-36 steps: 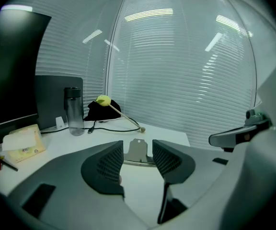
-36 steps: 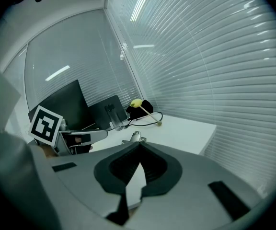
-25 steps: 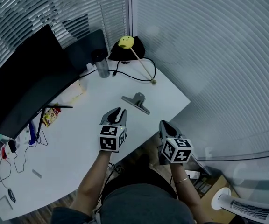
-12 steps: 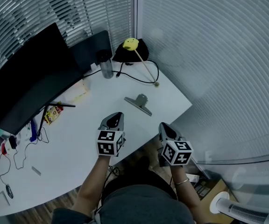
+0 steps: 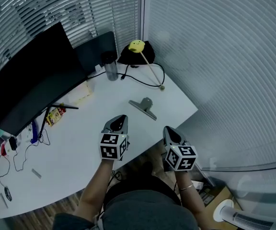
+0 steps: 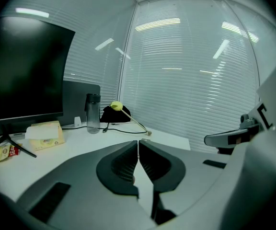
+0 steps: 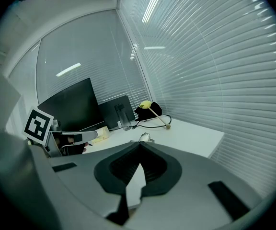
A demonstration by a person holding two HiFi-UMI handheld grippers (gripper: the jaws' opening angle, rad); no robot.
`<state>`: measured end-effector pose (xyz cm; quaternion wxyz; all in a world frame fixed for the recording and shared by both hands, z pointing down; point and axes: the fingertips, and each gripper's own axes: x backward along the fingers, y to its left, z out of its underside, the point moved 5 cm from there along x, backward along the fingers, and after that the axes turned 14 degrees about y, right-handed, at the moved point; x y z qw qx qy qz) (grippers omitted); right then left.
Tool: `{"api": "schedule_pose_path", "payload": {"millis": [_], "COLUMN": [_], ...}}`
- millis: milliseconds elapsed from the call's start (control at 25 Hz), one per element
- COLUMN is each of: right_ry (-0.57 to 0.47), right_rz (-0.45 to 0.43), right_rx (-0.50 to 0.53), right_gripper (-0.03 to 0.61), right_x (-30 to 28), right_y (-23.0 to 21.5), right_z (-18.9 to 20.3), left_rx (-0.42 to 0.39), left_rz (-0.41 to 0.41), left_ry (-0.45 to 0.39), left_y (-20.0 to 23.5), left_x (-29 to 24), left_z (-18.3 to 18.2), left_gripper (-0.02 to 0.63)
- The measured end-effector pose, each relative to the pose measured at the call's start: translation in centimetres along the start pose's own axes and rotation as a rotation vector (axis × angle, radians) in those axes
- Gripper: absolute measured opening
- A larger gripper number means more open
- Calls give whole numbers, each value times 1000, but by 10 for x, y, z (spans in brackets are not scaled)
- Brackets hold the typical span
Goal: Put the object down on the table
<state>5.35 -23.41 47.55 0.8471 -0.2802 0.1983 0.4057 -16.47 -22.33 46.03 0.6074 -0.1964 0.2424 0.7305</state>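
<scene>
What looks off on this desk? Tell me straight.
Nothing is spilled or broken. It is only mildly untidy: a yellow-headed stick leans off the black bag at the far corner of the table, and loose cables sprawl at the left end. The grey clip lies alone mid-table.

The table (image 5: 80, 147) is white, the clip (image 5: 143, 108) grey, the monitor (image 5: 30, 80) black, the toy's head (image 5: 137, 45) yellow.
</scene>
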Motion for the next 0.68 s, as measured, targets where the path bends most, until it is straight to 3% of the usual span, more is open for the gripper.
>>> {"api": "schedule_pose_path", "payload": {"millis": [680], "right_ry": [6], "right_rz": [16], "right_rx": [6], "right_gripper": [2], "right_x": [1], "right_y": [-1], "right_z": [1], "left_rx": [11], "left_rz": [1], "left_ry": [12], "left_y": [0], "left_x": [-1], "left_z": [4], "left_gripper": [29]}}
